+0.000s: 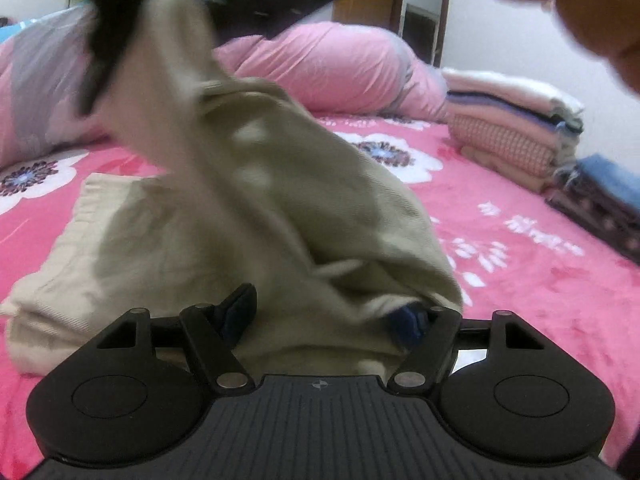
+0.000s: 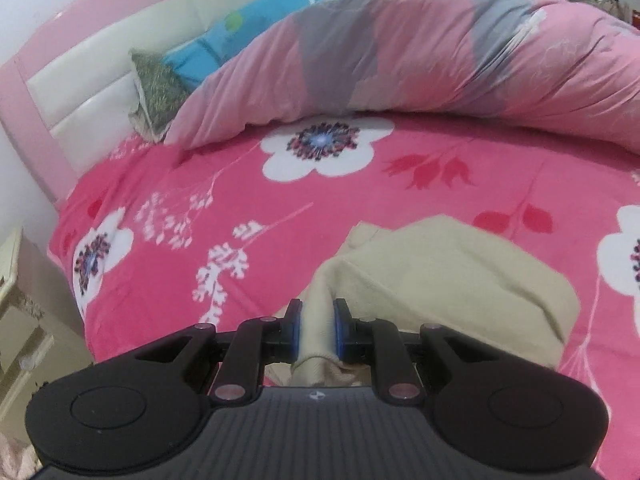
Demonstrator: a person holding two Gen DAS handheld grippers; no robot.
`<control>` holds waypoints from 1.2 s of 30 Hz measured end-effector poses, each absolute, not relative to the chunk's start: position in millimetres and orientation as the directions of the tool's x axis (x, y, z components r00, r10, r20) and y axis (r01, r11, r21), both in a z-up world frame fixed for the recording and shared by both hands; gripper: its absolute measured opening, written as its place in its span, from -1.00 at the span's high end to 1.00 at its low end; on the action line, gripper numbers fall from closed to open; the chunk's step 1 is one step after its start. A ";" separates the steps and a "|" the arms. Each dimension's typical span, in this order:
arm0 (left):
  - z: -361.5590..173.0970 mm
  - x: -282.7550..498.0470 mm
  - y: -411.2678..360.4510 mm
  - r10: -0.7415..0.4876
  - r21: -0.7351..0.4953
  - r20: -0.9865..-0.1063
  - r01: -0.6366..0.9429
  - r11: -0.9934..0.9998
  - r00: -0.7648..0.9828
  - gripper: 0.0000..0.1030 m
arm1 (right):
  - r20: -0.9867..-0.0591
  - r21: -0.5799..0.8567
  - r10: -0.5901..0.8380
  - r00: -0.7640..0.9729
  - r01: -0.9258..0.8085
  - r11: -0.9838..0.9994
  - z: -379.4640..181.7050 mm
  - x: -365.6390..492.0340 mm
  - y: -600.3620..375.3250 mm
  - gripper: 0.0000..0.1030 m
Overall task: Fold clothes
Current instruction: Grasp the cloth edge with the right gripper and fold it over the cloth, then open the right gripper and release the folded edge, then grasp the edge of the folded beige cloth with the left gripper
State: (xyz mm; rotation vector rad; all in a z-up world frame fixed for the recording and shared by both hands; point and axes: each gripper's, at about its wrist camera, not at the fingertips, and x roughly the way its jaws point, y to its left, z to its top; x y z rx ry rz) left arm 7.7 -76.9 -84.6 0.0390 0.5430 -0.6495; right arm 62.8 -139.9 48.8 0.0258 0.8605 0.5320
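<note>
A beige garment (image 1: 256, 216) lies bunched on the pink floral bedsheet (image 1: 520, 280), part of it pulled up toward the top left of the left wrist view. My left gripper (image 1: 324, 312) is open, its fingers wide apart with cloth draped between them. The other gripper shows blurred and dark at the top left (image 1: 112, 32), holding the raised cloth. In the right wrist view, my right gripper (image 2: 317, 326) is shut on a fold of the beige garment (image 2: 440, 276), which hangs down over the sheet (image 2: 280, 184).
A rolled pink and grey duvet (image 2: 400, 52) lies along the far side of the bed. A stack of folded clothes (image 1: 512, 128) sits at the right. A white padded headboard (image 2: 80, 80) and a blue pillow (image 2: 224, 36) are at the left.
</note>
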 end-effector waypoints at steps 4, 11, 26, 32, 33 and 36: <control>-76.6 -7.5 -27.3 -0.584 -0.196 -0.452 0.563 0.803 0.675 -0.39 | -0.681 0.248 0.486 0.549 -0.451 0.857 51.1 64.1 -134.5 0.67; -74.1 -24.9 52.0 -0.513 -0.292 -0.370 0.428 0.856 0.775 -0.39 | -0.668 0.254 0.576 0.471 -0.583 0.772 21.9 52.4 -86.0 0.82; -60.0 -19.6 91.1 -0.630 -0.518 -0.254 0.447 0.729 0.734 -0.39 | -0.556 0.334 0.518 0.649 -0.396 0.855 42.2 38.0 -149.2 0.81; -57.9 25.1 71.9 -0.636 -0.527 -0.357 0.415 0.742 0.684 -0.36 | -0.575 0.386 0.433 0.694 -0.236 0.892 27.8 29.6 -195.7 0.76; -58.6 33.5 68.5 -0.628 -0.520 -0.399 0.399 0.755 0.668 -0.35 | -0.578 0.393 0.431 0.693 -0.226 0.891 22.9 28.1 -198.9 0.74; -60.3 41.0 68.4 -0.632 -0.533 -0.431 0.384 0.754 0.644 -0.28 | -0.590 0.406 0.426 0.686 -0.204 0.891 7.4 27.2 -203.5 0.70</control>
